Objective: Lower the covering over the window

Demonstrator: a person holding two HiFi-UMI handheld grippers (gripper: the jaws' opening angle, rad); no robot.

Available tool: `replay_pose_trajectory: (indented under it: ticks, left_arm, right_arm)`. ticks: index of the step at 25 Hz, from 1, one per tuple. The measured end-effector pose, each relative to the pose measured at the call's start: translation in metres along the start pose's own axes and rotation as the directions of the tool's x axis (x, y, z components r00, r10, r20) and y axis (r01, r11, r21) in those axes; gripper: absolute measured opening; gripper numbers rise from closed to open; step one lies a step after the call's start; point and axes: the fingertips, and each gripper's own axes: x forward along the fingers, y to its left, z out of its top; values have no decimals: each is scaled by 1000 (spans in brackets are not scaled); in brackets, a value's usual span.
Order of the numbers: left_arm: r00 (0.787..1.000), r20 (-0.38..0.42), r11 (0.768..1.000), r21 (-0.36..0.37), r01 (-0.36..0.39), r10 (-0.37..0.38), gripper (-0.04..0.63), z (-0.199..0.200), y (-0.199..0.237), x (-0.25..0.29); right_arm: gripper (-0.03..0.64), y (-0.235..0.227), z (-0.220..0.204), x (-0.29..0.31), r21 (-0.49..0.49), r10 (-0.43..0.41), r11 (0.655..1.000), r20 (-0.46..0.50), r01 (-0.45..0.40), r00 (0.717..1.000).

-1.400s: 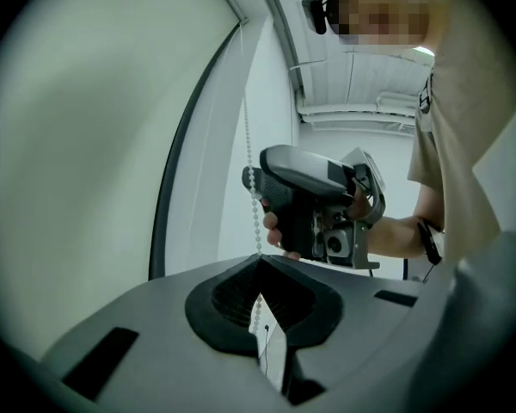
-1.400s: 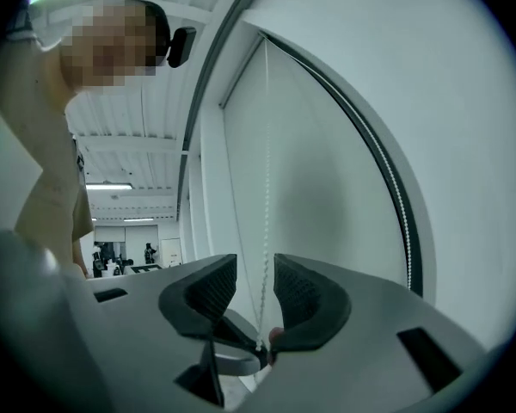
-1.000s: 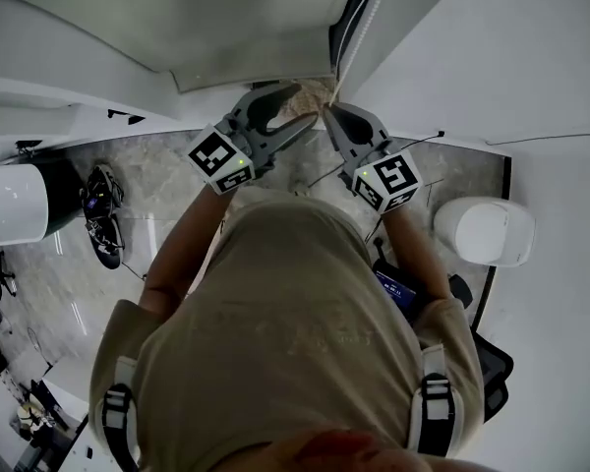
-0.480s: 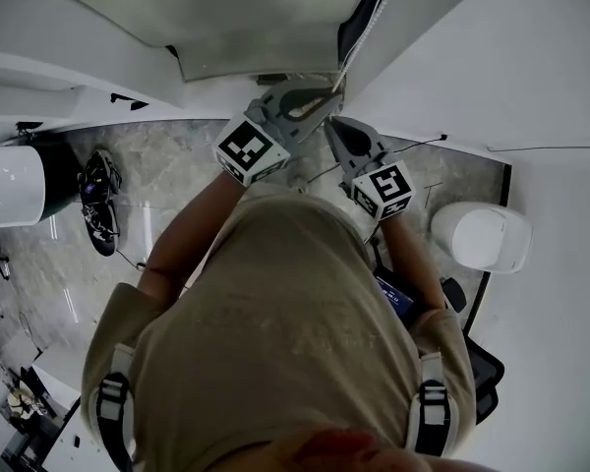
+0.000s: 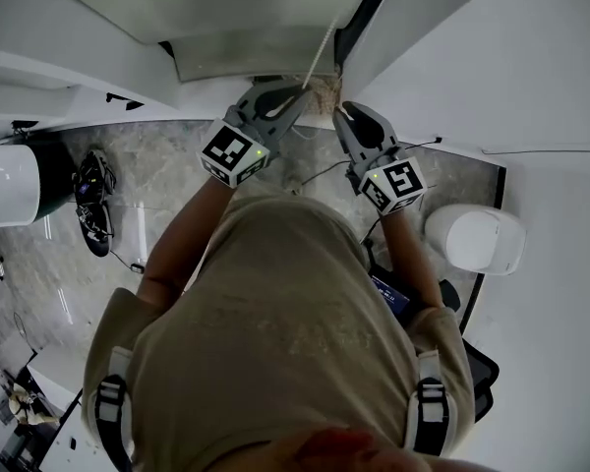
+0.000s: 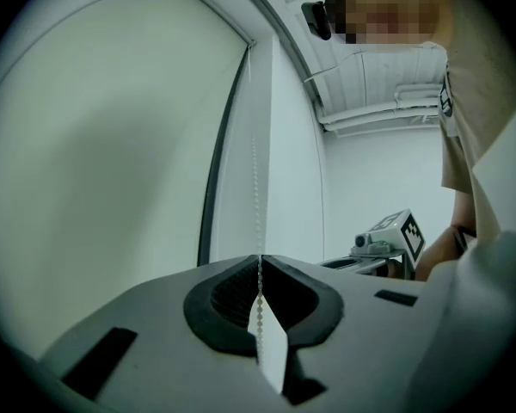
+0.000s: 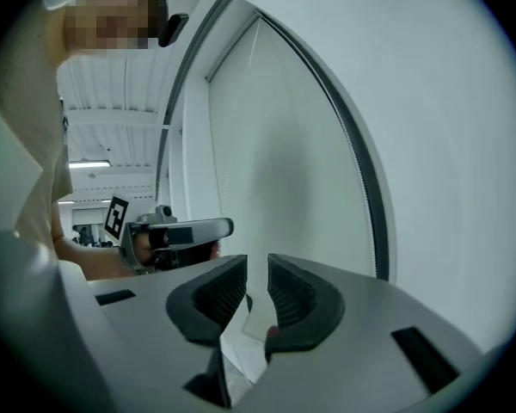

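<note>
A thin white bead chain [image 6: 254, 170] hangs beside the pale roller blind [image 6: 112, 136] on the window. My left gripper [image 6: 260, 263] is shut on this chain, which runs down between its black pads. In the head view the chain [image 5: 320, 52] drops from the window frame into the left gripper [image 5: 293, 94]. My right gripper [image 5: 342, 114] sits just right of it, level with it. Its jaws have just been opening and stand a narrow gap apart [image 7: 258, 280]; no chain shows between them. The blind [image 7: 275, 153] fills the right gripper view, with the left gripper [image 7: 179, 231] beside it.
A white wall [image 5: 531, 57] stands close at the right. On the marble floor below are a white rounded unit [image 5: 477, 236] at the right, a white and dark bin [image 5: 8, 183] at the left, and a tangle of cables [image 5: 93, 209].
The left gripper went from wide open to shut on the chain, then came down a little with it. The right gripper, shut before, has parted its jaws and sits slightly lower.
</note>
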Motion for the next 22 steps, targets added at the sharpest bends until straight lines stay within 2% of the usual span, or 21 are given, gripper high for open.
replay_pose_trajectory:
  ticks: [5,9,11,15,19,22]
  left_arm:
    - [987,7,987,24,-161,161,25,4,61,-20]
    - [954,-8,949,106,-296,299,25,12,125,-42]
    - [930,-16,919,161,-359,367,25,16,164,-51]
    - [875,-19,843,279,-460,484,26,28,242,-68]
    - [831,-9,773,373,-513,556,25,44,302,-82]
    - [799,13,708,456,-539,601,26,57,334,-88]
  right_arm:
    - [74,-43,-2,12,15,-145,989,-13,145,989]
    - [95,-72,2,35,37,-240,970,-24,241,970]
    - [109,-87,9,53,40,-281,959,-17,281,960]
    - [124,-116,25,93,43,-347,937,-3,347,938]
    - [186,-137,35,134,93,-383,919,-26,384,923]
    - [240,-156,37,157,125,-445,886,-52,448,894]
